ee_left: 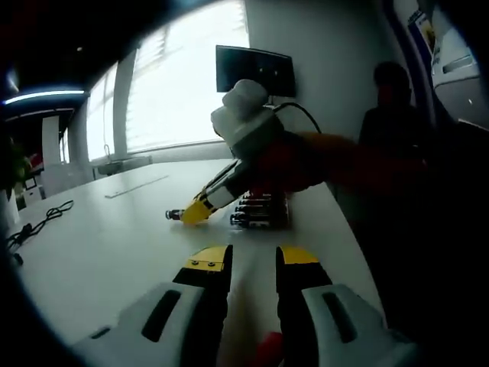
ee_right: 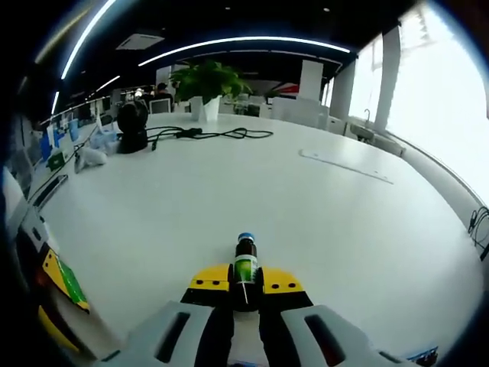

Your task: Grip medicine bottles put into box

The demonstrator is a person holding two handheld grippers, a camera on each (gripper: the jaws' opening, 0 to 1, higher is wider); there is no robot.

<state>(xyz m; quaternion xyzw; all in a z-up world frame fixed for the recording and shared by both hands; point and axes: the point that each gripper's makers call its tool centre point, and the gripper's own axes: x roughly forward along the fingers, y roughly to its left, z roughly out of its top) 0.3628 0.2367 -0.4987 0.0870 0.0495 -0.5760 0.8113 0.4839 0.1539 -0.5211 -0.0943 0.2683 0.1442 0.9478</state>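
The white surface [ee_right: 191, 199] spreads wide ahead of both hand-held grippers, running back to bright windows [ee_left: 179, 84] on one side and to an open office on the other. Far beyond the right hand-held gripper [ee_right: 245, 284], at the surface's far edge, stands a leafy potted plant [ee_right: 208, 84], with a black cable [ee_right: 210, 134] looping in front of it and a dark round object [ee_right: 131, 126] to the left of that.

In the left gripper view, the right hand-held gripper [ee_left: 191, 214] reaches in from the right, ahead of the left hand-held gripper [ee_left: 254, 264], angled down so that its yellow tips meet the surface. Just behind those tips sits the box [ee_left: 261, 210], a low dark tray holding a row of small bottles; any writing on it is too small to read.

The left hand-held gripper hovers low over the surface, its yellow-tipped jaws spread with bare white surface between them.

The right hand-held gripper is level and close to the surface, its jaws pinching a medicine bottle [ee_right: 245, 266] that lies pointing forward. The bottle is dark, with a blue cap at its far end and a green label whose print cannot be read.
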